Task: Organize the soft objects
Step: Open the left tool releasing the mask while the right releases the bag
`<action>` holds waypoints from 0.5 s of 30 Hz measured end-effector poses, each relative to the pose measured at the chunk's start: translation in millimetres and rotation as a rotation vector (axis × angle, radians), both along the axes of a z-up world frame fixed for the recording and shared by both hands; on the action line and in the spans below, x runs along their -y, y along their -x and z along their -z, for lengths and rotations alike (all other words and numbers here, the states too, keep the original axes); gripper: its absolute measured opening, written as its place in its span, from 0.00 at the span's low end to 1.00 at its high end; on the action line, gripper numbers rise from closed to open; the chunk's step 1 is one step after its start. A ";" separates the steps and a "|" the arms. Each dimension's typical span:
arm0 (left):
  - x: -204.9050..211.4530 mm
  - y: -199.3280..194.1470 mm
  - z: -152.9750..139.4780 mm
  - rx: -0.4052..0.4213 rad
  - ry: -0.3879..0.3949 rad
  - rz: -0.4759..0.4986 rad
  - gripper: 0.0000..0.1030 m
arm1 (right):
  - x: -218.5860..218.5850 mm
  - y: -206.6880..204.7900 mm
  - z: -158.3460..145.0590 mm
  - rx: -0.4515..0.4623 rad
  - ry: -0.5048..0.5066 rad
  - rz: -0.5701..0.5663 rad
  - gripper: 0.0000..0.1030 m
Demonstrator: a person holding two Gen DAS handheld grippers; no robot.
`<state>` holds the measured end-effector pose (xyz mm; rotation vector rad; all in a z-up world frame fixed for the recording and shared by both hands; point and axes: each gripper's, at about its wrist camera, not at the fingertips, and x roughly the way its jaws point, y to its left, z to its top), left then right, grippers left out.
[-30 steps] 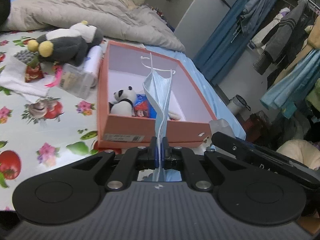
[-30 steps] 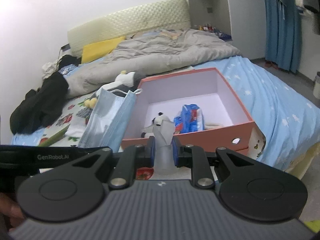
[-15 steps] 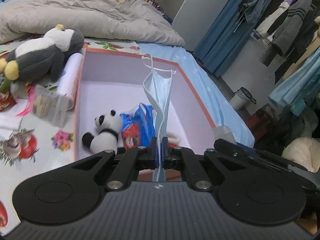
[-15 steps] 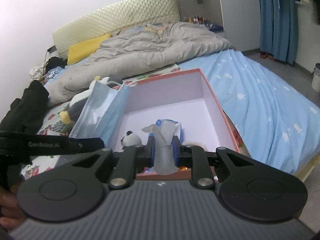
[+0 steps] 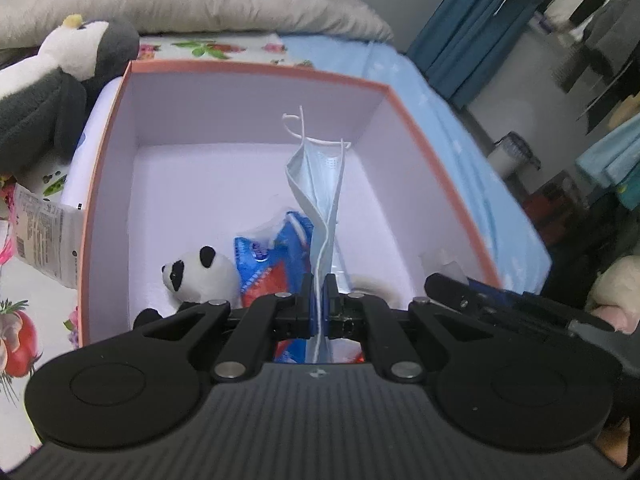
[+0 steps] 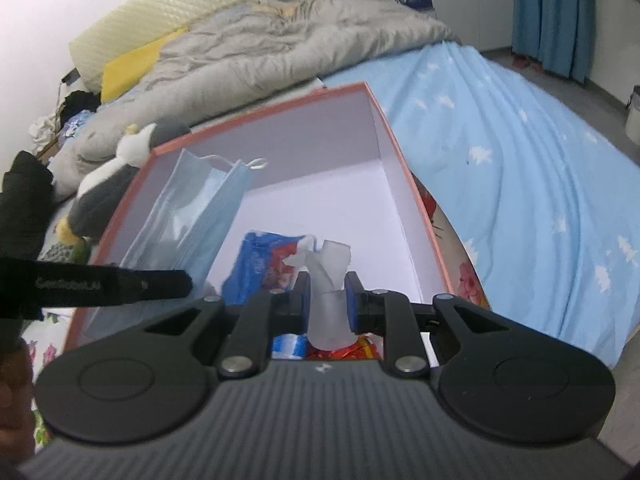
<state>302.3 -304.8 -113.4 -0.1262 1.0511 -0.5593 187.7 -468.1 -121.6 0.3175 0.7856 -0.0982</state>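
An open orange box (image 5: 108, 128) with a white inside (image 6: 404, 184) lies on the bed. Inside it are a small panda plush (image 5: 196, 276) and a blue and red packet (image 5: 276, 260), which also shows in the right wrist view (image 6: 260, 256). My left gripper (image 5: 319, 292) is shut on a light blue face mask (image 5: 320, 184) and holds it over the box; the mask shows from the side in the right wrist view (image 6: 192, 216). My right gripper (image 6: 327, 300) is shut on a crumpled translucent plastic piece (image 6: 326, 280) above the box's near end.
A penguin plush (image 5: 48, 84) lies left of the box, next to a white roll and a labelled packet (image 5: 44, 236). A grey duvet (image 6: 256, 60) covers the far bed. Blue sheet (image 6: 520, 184) falls off to the right. Clothes hang at the right.
Both grippers have moved forward and now hover over the box's inside, each still holding its item. The box fills much more of both views.
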 end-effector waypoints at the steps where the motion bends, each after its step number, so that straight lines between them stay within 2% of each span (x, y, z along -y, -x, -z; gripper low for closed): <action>1: 1.6 -3.6 4.9 -0.004 -0.014 0.000 0.05 | 1.6 -2.3 3.0 -0.003 -0.004 0.004 0.22; 5: 3.2 -9.8 17.3 -0.015 -0.034 0.002 0.05 | 3.3 -6.6 7.9 -0.016 -0.002 0.000 0.22; 8: 3.0 -9.9 20.0 -0.020 -0.035 0.005 0.07 | 3.4 -5.6 6.1 -0.012 -0.011 -0.010 0.28; 9: 3.3 -9.3 20.0 -0.018 -0.037 0.009 0.15 | 3.1 -5.5 4.8 -0.009 -0.013 -0.013 0.32; 10: 3.8 -8.3 19.4 -0.012 -0.045 0.009 0.27 | 1.3 -3.2 2.6 -0.003 -0.014 -0.023 0.41; 11: 4.6 -7.3 19.0 -0.012 -0.059 0.012 0.34 | 0.0 -1.8 0.5 0.003 -0.012 -0.027 0.47; 12: 4.7 -6.3 18.4 -0.012 -0.069 0.013 0.38 | -2.3 1.6 -2.4 0.011 -0.005 -0.026 0.47; 15: 0.0 1.9 10.6 0.008 -0.061 0.004 0.39 | -7.4 11.2 -10.4 0.030 -0.004 -0.026 0.47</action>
